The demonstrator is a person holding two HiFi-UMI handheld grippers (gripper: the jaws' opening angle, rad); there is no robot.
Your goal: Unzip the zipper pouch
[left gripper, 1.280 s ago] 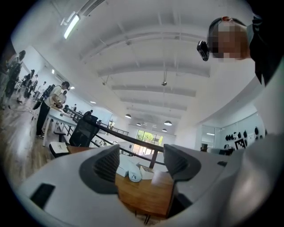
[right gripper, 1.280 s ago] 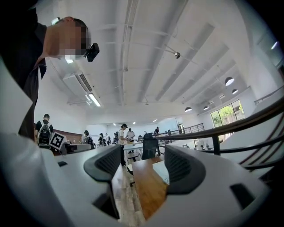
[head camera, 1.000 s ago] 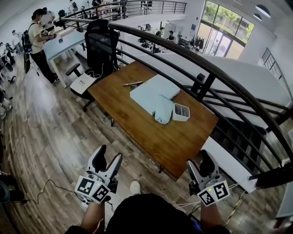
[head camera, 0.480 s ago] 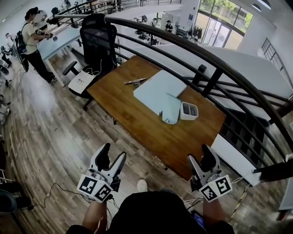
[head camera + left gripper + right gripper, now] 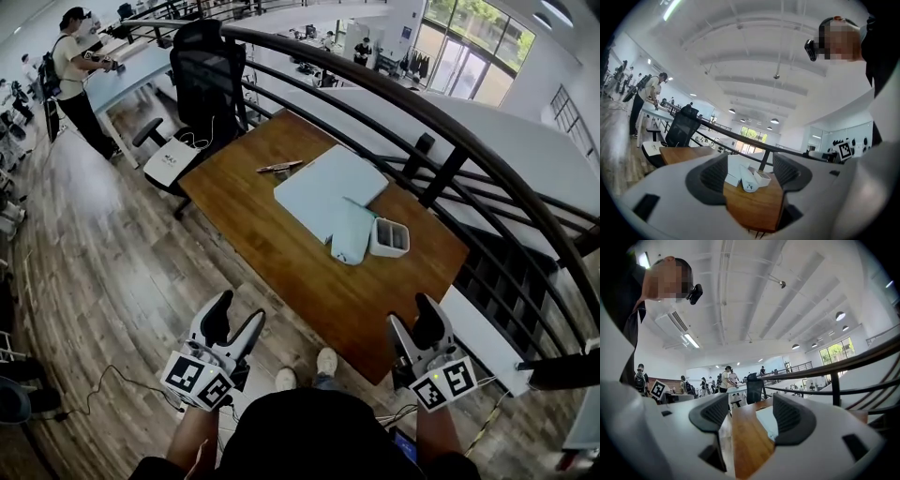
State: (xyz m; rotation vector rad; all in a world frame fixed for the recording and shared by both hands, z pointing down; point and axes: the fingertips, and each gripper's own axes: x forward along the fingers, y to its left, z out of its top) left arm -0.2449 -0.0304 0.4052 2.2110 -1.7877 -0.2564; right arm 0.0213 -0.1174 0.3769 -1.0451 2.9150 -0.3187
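While left gripper (image 5: 238,312) and right gripper (image 5: 412,315) hang released, empty, short of table (image 5: 281,272) edge, pouch (image 5: 352,232) lies loose beside box (image 5: 389,237): unpinned zipper pull may drag both.

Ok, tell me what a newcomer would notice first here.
A wooden table fills the middle of the head view, with a pale blue pouch on it beside a small white tray and a flat pale pad. Nearer the camera, the left gripper and right gripper are open and empty.
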